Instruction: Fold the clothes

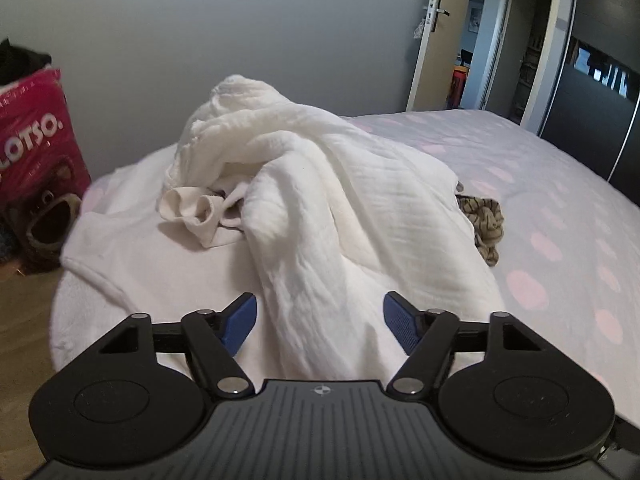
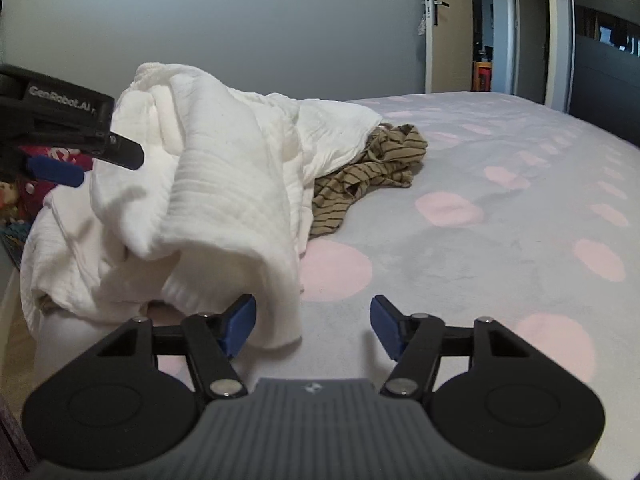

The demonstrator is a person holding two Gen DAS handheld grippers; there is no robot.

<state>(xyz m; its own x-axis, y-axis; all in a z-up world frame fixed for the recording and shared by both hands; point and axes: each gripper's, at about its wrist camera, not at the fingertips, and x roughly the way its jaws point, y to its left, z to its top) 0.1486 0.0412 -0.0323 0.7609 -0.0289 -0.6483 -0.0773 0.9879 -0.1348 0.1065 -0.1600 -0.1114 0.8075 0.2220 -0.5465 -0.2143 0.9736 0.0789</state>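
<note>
jaws of the left gripper [image 1: 319, 326] stand wide apart in the left wrist view, blue ribbed pads on black linkage arms, holding nothing. between and just past them runs a long fold of the white crinkled cloth [image 1: 320, 184], a soft gauze-like fabric with fine ridges, heaped into a tall rumpled mound on the bed [image 1: 560, 208]. a cream sock-like piece [image 1: 192, 210] lies tucked in the hollow of the heap, its cuff rolled open. to the right a striped tan garment [image 1: 486, 224] pokes out from under the white cloth, bunched and knotted. the bed cover is pale grey fleece with pink dots. on the floor at left stands a pink bag [image 1: 36, 136] with white lettering.

in the right wrist view the right gripper [image 2: 313, 326] is likewise spread open and empty, low over the bed [image 2: 500, 240]. a drooping flap of the white crinkled cloth [image 2: 216, 200] hangs just beside its left pad, whether touching i cannot tell. the striped tan garment [image 2: 372, 172] lies crumpled beyond, partly under the white heap. the left gripper [image 2: 76, 156] shows at the left edge, side-on, level with the upper part of the mound, black body with a blue pad.
</note>
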